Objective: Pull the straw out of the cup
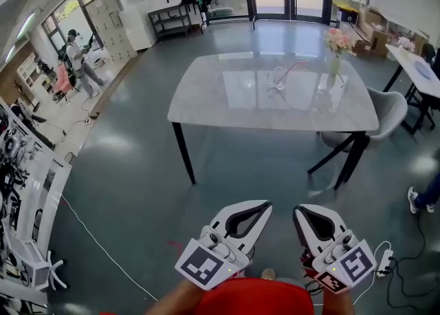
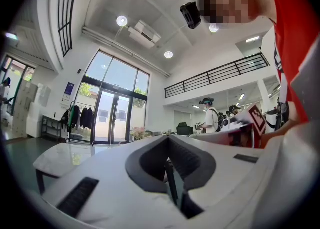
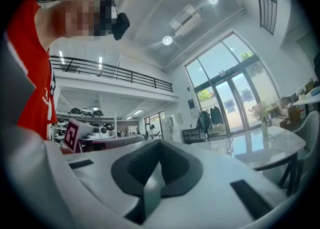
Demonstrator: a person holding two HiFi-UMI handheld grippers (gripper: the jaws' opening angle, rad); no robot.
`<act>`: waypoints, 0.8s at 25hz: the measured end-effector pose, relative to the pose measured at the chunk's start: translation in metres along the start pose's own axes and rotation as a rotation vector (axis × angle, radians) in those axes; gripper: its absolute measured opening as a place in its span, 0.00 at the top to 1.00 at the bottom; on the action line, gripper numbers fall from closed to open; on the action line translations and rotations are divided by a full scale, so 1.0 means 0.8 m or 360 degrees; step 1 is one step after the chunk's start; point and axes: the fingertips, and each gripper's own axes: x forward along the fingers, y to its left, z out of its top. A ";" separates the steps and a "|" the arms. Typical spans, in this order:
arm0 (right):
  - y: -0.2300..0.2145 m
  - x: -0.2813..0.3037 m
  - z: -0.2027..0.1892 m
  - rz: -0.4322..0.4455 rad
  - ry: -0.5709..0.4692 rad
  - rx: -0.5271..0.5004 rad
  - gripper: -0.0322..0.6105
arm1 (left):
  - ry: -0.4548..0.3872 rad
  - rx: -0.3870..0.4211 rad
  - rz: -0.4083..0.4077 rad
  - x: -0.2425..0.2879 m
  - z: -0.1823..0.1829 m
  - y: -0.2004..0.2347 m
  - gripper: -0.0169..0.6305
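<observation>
A clear cup [image 1: 278, 78] with a thin pink straw [image 1: 294, 67] leaning out of it stands on the far half of the glossy grey table [image 1: 227, 104]. The table is well ahead of both grippers. In the head view my left gripper [image 1: 267, 205] and right gripper [image 1: 298, 210] are held side by side, low over the floor and close to my body. Both point toward the table. Each has its jaws closed together with nothing between them. The left gripper view shows my left gripper [image 2: 167, 139] shut, and the right gripper view shows my right gripper [image 3: 159, 143] shut.
A vase of pink flowers [image 1: 335, 51] stands on the table right of the cup. A grey chair [image 1: 389, 110] sits at the table's right end, with a white table [image 1: 418, 68] beyond it. A cable [image 1: 103, 246] runs across the floor at left. A person [image 1: 77, 60] stands far left.
</observation>
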 end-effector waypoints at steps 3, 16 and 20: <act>-0.007 -0.011 0.002 0.0014 -0.0010 0.0014 0.96 | 0.0008 0.0010 0.0013 0.007 0.000 -0.010 0.95; -0.051 -0.049 0.009 0.0073 -0.0010 0.0001 0.96 | 0.0021 0.0053 0.0089 0.050 -0.002 -0.039 0.95; -0.062 -0.049 0.007 0.0090 0.0001 -0.0007 0.96 | 0.0019 0.0046 0.0117 0.058 -0.006 -0.036 0.95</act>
